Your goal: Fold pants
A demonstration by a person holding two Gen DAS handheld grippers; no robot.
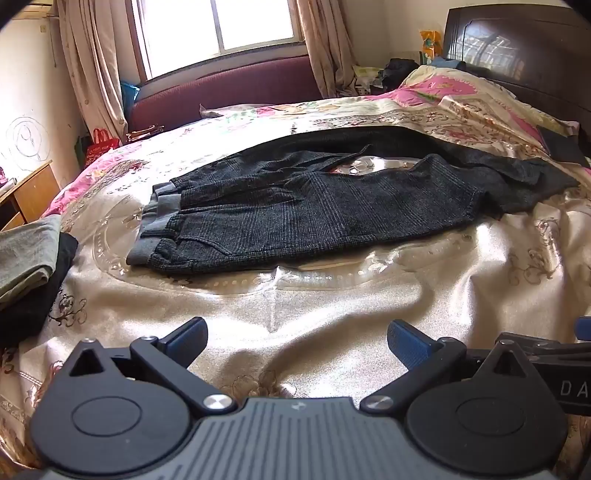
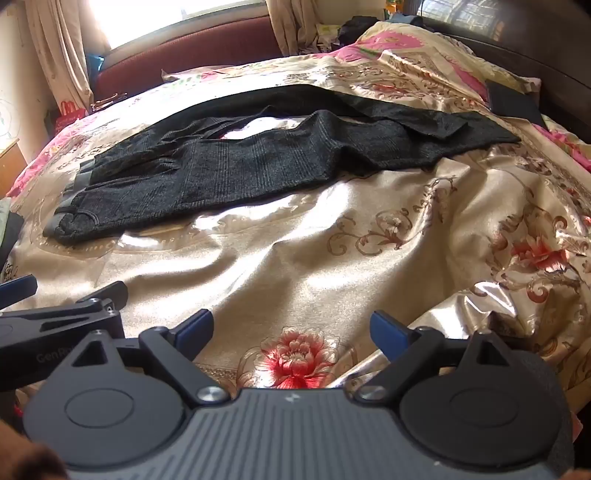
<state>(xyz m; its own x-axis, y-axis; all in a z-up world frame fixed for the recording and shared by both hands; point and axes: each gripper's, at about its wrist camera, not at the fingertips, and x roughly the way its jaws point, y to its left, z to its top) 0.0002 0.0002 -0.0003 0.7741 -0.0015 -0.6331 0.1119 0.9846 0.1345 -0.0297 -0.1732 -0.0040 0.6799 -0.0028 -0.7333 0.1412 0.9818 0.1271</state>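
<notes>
The pants [image 1: 314, 206] lie flat across the middle of the bed [image 1: 332, 288], waistband to the left, legs running right toward the headboard [image 1: 524, 55]. Left of the pants, at the bed's edge, sits a stack of folded clothes [image 1: 29, 266], and behind the pants, beyond the bed, a sofa [image 1: 229, 92] stands under the window [image 1: 218, 26]. Both grippers, left [image 1: 297, 341] and right [image 2: 291, 330], hover side by side over bare cover in front of the pants, well apart from them.
</notes>
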